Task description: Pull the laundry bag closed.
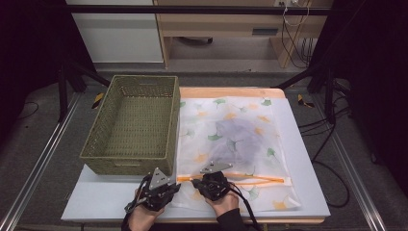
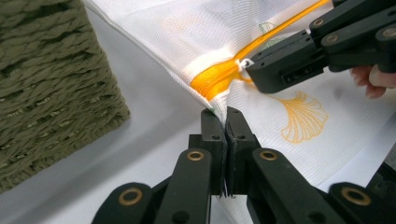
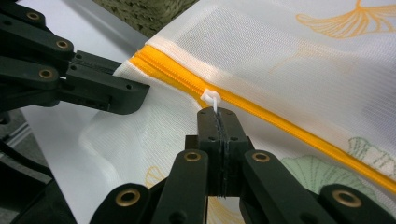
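Note:
A white mesh bag (image 1: 250,115) printed with ginkgo leaves lies flat on the table, and a grey garment (image 1: 238,137) shows through it. Its orange zipper (image 1: 260,180) runs along the near edge. My left gripper (image 2: 226,116) is shut on the bag's mesh edge just below the zipper's end (image 2: 219,77). My right gripper (image 3: 217,114) is shut on the small white zipper pull (image 3: 210,98). In the high view the left gripper (image 1: 177,184) and the right gripper (image 1: 194,182) meet tip to tip at the bag's near left corner.
A green woven basket (image 1: 125,161) stands empty to the left of the bag, close to my left gripper. The white table top (image 1: 96,197) has bare room in front of the basket. Beyond the table are cabinets and cables.

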The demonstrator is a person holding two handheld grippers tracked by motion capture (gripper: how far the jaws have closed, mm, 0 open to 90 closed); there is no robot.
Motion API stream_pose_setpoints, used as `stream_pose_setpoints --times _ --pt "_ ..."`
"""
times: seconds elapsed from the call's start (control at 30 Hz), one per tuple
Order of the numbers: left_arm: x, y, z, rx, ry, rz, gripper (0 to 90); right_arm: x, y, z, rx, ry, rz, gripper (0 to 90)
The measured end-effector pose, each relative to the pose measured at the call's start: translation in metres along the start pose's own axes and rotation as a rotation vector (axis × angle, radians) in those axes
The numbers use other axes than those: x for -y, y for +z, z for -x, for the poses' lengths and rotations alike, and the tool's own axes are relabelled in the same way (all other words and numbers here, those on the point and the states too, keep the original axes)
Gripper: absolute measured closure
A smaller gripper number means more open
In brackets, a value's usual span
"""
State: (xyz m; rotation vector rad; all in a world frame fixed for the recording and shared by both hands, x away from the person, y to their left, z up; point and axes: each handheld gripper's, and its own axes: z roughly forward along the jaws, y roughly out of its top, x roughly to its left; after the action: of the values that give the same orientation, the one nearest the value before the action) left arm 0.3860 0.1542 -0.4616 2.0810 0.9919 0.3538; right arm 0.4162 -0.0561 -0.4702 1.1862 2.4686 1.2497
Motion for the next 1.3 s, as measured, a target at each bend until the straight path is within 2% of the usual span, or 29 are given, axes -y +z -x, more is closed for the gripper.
stream_pose_setpoints --times 0.37,0.67,0.93,1.1,1.17,1.3 --pt "0.000 -0.002 0.000 -0.003 0.003 0.007 87.2 0.004 -0.013 0.012 0.042 0.024 -0.011 89.9" --pt "-0.001 -0.002 -0.001 0.001 0.003 0.004 87.1 0.009 -0.025 0.023 0.054 0.057 -0.005 89.8" --pt "-0.001 -0.003 -0.002 0.001 0.001 0.008 87.1 0.010 -0.033 0.026 0.069 0.048 -0.008 89.8" --pt "-0.001 -0.002 -0.001 0.001 0.004 0.004 87.1 0.016 -0.043 0.034 0.082 0.068 -0.002 89.8" --pt "0.000 -0.002 -0.001 0.000 0.006 0.002 87.1 0.019 -0.047 0.036 0.095 0.062 -0.003 89.8" --pt "0.000 -0.002 -0.001 0.001 0.008 0.002 87.1 0.023 -0.053 0.041 0.095 0.083 0.003 89.8"
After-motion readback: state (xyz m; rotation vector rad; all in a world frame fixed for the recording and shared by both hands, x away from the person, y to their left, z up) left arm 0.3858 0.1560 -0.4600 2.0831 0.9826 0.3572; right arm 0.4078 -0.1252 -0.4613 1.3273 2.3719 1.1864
